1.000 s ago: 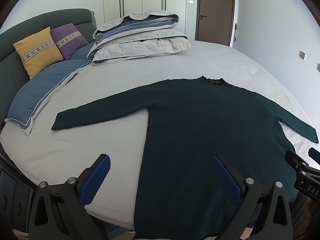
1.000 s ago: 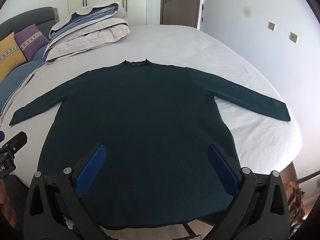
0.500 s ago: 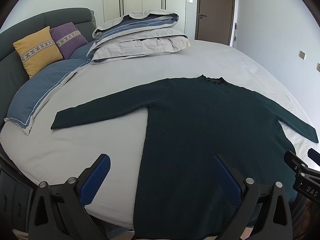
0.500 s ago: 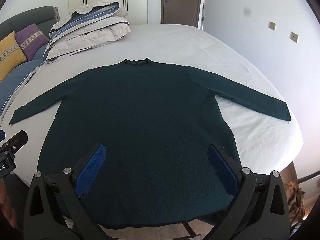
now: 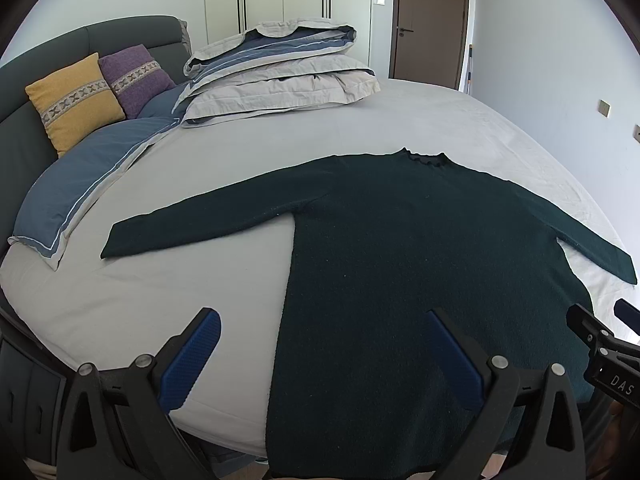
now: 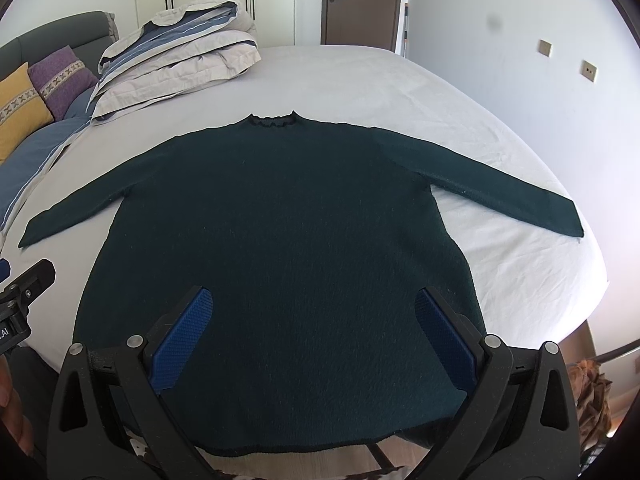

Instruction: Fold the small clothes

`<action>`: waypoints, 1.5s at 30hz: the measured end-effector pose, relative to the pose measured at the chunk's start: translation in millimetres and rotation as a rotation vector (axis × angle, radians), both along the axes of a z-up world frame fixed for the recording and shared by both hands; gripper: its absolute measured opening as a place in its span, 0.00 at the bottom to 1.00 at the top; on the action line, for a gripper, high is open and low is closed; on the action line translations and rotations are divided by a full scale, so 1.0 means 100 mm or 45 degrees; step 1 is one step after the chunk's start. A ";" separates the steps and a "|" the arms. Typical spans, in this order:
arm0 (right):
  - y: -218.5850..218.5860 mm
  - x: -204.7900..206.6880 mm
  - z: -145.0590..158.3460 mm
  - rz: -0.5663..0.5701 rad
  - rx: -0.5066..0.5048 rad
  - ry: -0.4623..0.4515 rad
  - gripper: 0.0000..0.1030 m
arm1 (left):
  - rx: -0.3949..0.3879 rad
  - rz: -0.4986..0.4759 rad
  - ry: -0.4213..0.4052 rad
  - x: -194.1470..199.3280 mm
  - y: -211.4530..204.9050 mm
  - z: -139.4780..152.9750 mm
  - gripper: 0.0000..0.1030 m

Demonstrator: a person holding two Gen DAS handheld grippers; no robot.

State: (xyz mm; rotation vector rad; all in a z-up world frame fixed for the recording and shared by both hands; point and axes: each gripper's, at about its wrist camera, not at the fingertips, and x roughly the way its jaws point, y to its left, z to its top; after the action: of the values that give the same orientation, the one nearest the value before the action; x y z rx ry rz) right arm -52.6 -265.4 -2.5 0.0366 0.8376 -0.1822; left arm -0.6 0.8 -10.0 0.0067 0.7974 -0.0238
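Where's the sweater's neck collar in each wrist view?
Left wrist: the collar sits right of centre, upper middle, at the far edge of the dark green sweater.
Right wrist: the collar sits left of centre, upper third.
Shared landmark: the folded duvet stack lies beyond it to the left.

Sweater flat on bed
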 end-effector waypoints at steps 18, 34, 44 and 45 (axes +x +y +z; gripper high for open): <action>0.01 0.00 -0.01 -0.004 0.006 0.006 1.00 | 0.000 -0.003 0.002 -0.01 -0.01 -0.01 1.00; 0.02 0.00 -0.04 -0.005 0.011 0.013 1.00 | 0.001 -0.003 0.006 -0.01 -0.02 -0.04 1.00; 0.02 -0.01 -0.07 -0.007 0.016 0.020 1.00 | 0.000 -0.001 0.013 -0.02 -0.01 -0.07 1.00; 0.02 -0.01 -0.07 -0.007 0.017 0.021 1.00 | 0.000 0.001 0.014 -0.02 -0.01 -0.08 1.00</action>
State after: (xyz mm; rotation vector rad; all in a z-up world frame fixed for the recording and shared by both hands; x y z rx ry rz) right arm -53.8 -262.9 -9.9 0.0499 0.8552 -0.1821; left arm -2.7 0.3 -18.3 0.0060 0.8086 -0.0233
